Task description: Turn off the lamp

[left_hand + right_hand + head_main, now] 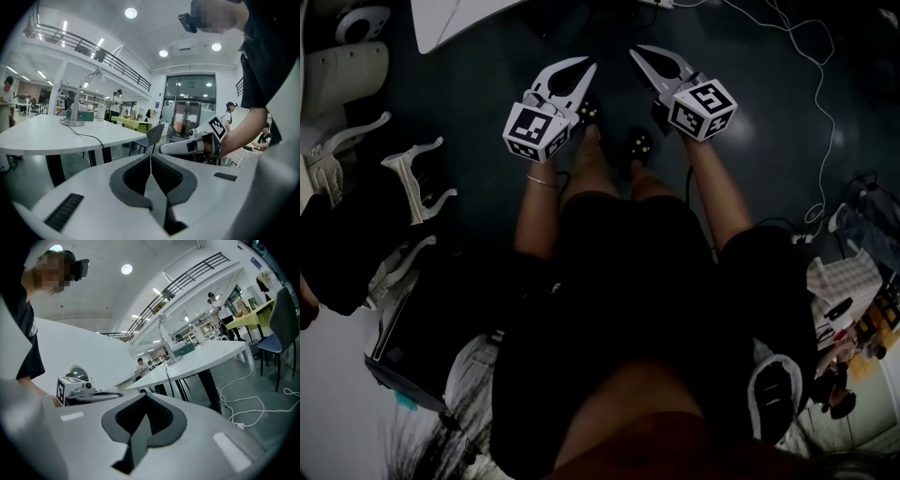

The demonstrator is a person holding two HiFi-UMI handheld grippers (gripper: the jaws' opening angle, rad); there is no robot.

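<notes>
A silver desk lamp (82, 100) with a bent neck stands on a round base at the far part of a white table (42, 138), a cable trailing from it. The right gripper view shows the same lamp (164, 339) on the table (211, 354), well beyond the jaws. Whether it is lit I cannot tell. My left gripper (150, 157) is shut with nothing in it. My right gripper (145, 397) is shut and empty too. In the head view both grippers (579, 67) (642, 52) are held side by side above the person's legs, away from the table corner (455, 21).
A grey chair (154, 135) stands past the table. White cables (246, 404) lie on the floor under it, and another cable (821, 112) runs at the right. White chairs (412, 178) and a dark box (403, 347) are at my left. People stand far off.
</notes>
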